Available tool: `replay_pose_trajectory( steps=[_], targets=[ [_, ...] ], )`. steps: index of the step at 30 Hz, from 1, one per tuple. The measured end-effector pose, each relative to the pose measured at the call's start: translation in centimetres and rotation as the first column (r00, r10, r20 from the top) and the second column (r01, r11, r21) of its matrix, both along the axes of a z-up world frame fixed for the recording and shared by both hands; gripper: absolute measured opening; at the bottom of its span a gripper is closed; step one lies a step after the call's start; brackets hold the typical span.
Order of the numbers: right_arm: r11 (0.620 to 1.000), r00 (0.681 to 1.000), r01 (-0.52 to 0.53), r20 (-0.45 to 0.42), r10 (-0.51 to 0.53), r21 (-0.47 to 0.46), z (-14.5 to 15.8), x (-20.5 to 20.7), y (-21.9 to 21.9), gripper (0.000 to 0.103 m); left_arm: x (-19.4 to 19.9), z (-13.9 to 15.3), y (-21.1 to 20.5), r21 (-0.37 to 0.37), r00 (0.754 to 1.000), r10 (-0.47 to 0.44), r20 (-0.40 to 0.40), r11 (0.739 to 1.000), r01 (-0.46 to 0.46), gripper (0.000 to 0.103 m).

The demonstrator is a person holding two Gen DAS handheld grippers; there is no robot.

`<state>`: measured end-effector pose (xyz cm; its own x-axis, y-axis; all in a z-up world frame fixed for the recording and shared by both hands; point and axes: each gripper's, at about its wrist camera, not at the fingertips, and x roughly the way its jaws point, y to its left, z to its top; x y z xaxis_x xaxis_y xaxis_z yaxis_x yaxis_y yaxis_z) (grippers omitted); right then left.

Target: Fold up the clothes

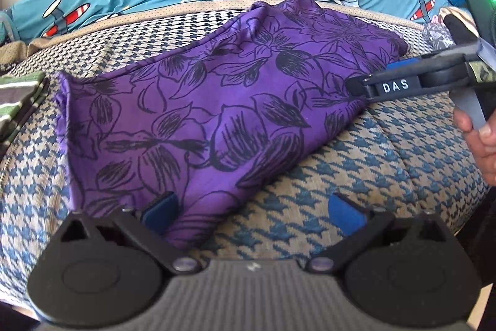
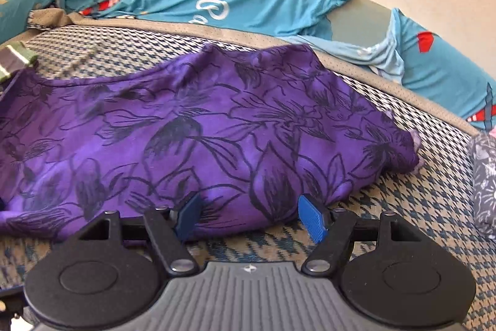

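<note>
cloth: purple flowered garment (image 1: 198, 101) was laid partly folded on the checked bed cover (image 1: 356, 176) | left gripper (image 1: 252, 211): fingers parted, near corner lay between them, nothing pinched | right gripper (image 2: 252, 216): fingers parted over the near edge, seemingly placed for the next fold

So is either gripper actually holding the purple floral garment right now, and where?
Neither. Both the left gripper and right gripper stand open at the near edge of the purple floral garment, gripping nothing.
</note>
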<state>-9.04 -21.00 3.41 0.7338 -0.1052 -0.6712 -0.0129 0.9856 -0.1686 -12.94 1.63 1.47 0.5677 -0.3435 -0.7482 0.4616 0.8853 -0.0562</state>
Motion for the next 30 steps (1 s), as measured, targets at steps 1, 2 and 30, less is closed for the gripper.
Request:
replay_pose_trajectory(
  steps=[1, 2, 30],
  targets=[
    [1.0, 1.0, -0.026, 0.003, 0.026, 0.015, 0.2, -0.3, 0.3, 0.068, -0.1, 0.2, 0.5, -0.006, 1.0, 0.009, -0.005, 1.0, -0.009, 0.103],
    [0.998, 0.998, -0.058, 0.003, 0.058, 0.03, 0.3, -0.6, 0.7, 0.068, -0.1, 0.3, 1.0, -0.017, 1.0, 0.017, -0.013, 1.0, -0.017, 0.103],
    [0.891, 0.897, -0.442, 0.038, 0.441, 0.1, 0.8, -4.5, 10.5, 0.069, 7.5, 2.7, 11.9, -0.118, 0.908, 0.375, -0.186, 0.909, -0.4, 0.103]
  ],
)
